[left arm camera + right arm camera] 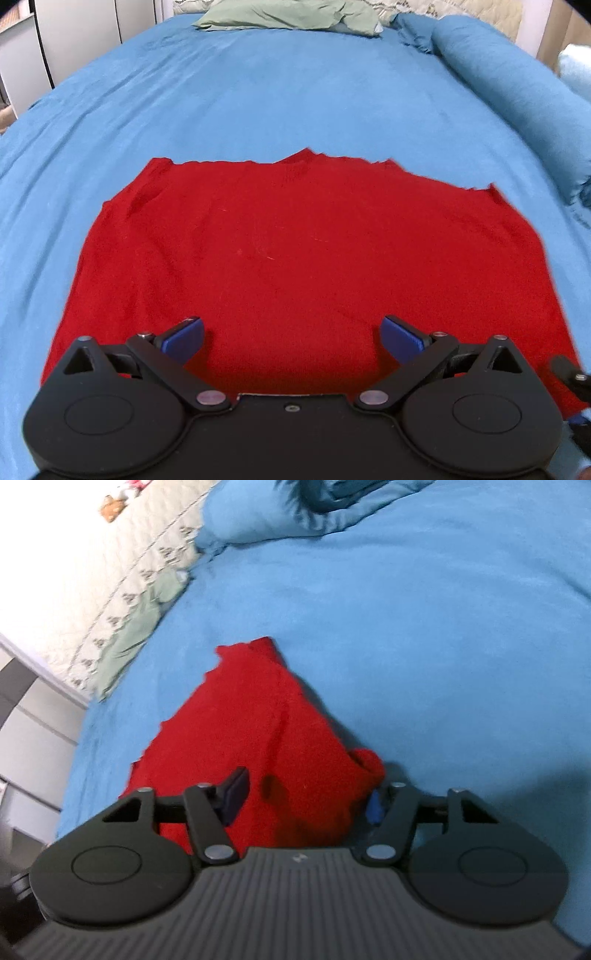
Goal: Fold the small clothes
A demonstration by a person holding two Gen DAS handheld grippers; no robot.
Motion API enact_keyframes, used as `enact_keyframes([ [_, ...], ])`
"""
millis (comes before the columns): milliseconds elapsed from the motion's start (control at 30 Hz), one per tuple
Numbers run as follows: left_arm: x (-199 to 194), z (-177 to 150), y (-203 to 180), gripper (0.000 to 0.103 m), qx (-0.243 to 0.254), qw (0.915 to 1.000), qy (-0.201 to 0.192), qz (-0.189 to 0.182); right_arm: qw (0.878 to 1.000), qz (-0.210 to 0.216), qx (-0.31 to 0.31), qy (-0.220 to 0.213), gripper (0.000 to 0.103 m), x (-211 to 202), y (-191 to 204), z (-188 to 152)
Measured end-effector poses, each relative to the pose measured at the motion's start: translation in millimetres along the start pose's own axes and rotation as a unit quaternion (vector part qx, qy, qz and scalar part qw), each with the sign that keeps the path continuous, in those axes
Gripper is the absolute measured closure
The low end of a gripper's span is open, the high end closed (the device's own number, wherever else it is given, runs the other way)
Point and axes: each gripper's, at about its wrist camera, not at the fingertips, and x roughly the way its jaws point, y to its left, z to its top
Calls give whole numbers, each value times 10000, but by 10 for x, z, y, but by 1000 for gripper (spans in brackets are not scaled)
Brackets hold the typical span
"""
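Observation:
A small red garment (280,251) lies spread flat on the blue bedsheet (258,92). My left gripper (291,338) hovers over its near edge, open wide, with both blue fingertips apart and nothing between them. In the right wrist view the same red garment (258,738) runs away from me, with a bunched corner (365,764) beside the right fingertip. My right gripper (304,797) is open with the red cloth lying between its spread fingers. Part of the right gripper shows at the left wrist view's right edge (570,376).
A green pillow (288,14) lies at the head of the bed. A rolled blue blanket (517,85) runs along the right side. A quilted cream bedspread (110,572) and white furniture (33,738) lie to the left in the right wrist view.

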Motion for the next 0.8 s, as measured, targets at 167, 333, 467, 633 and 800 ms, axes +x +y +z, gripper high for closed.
enact_keyframes([
  [167,214,13,176,1,-93,9997,123,210,9997,-167,170,-6,41,77,-66,21],
  [333,386,-35,133,0,310,9990,104,293,9993,-350,-56,-95,75,6,63,76],
  [467,336,69,211,0,485,9983,298,133,9972,-262,-628,-317,77,-127,574,138],
  [633,-18,139,637,0,699,9969,116,355,9852,586,-1533,-493,78,-178,1665,66],
  [800,-363,16,1330,0,605,9965,103,564,9326,2044,-2975,-43,78,-104,2718,-560],
])
